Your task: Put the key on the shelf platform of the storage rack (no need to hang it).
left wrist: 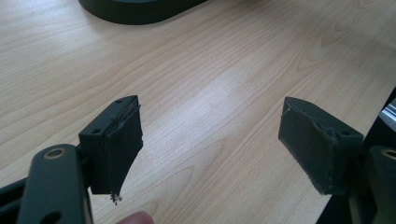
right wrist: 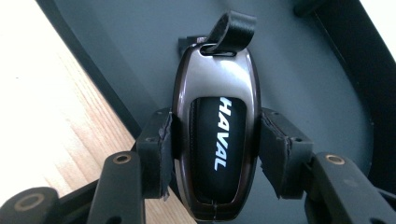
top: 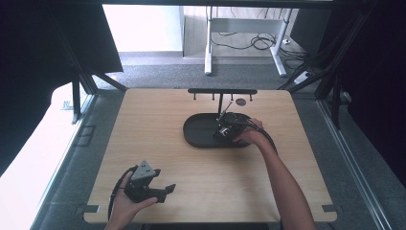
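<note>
The right gripper (right wrist: 215,154) has its jaws clamped on the glossy dark HAVAL key fob with a black strap loop (right wrist: 215,135), over the black oval tray (top: 198,132) mid-frame; hanging it on the black hook rack (top: 222,91) probably remains. The left gripper (top: 163,191), jaws apart, idles at lower left above the pale wooden tabletop (top: 158,120); grey carpet lies beyond.

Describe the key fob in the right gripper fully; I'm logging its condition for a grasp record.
The key fob is an elongated oval with a glossy dark metallic shell, a black centre panel lettered HAVAL in white, and a black strap loop through a slot at its far end. It looks intact. The right gripper clamps its two long sides between padded fingers, over the dark oval tray on the wooden table. Whether it touches the tray cannot be told.
</note>
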Demonstrator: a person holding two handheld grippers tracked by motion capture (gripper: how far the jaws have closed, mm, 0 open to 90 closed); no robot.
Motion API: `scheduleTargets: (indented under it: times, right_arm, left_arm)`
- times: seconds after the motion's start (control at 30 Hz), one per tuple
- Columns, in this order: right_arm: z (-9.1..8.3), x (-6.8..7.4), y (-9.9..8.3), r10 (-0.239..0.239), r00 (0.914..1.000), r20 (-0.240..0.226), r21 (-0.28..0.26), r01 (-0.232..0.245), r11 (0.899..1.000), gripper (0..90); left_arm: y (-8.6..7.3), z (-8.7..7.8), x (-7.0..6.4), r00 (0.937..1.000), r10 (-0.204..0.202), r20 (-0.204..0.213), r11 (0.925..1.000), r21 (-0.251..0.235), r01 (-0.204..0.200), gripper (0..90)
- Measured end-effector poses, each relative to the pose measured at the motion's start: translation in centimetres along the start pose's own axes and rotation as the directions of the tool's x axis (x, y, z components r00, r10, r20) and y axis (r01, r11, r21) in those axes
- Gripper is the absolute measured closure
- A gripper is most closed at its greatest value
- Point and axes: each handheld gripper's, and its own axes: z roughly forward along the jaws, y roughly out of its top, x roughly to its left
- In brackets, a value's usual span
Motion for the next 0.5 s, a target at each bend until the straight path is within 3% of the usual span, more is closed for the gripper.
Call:
scheduleTargets:
  times: [0.23, 0.27, 0.5]
  right_arm:
    - [0.7, -0.3, -0.5, -0.015, 0.9999, 0.006, 0.025, 0.015, 1.000, 48.9]
    - [0.8, -0.2, -0.6, 0.004, 1.0000, 0.002, 0.039, -0.004, 0.999, 48.9]
    - [1.0, -0.2, -0.6, 0.007, 0.9999, 0.011, 0.051, -0.008, 0.999, 48.8]
  left_arm:
    - [0.0, 0.1, 0.0, 1.0000, -0.003, 0.000, 1.0000, -0.002, 0.003, 21.9]
    - [0.0, 0.1, 0.0, 1.0000, -0.003, 0.000, 1.0000, -0.002, 0.003, 21.9]
    - [0.0, 0.2, 0.0, 1.0000, -0.001, 0.000, 1.0000, 0.003, 0.001, 21.9]
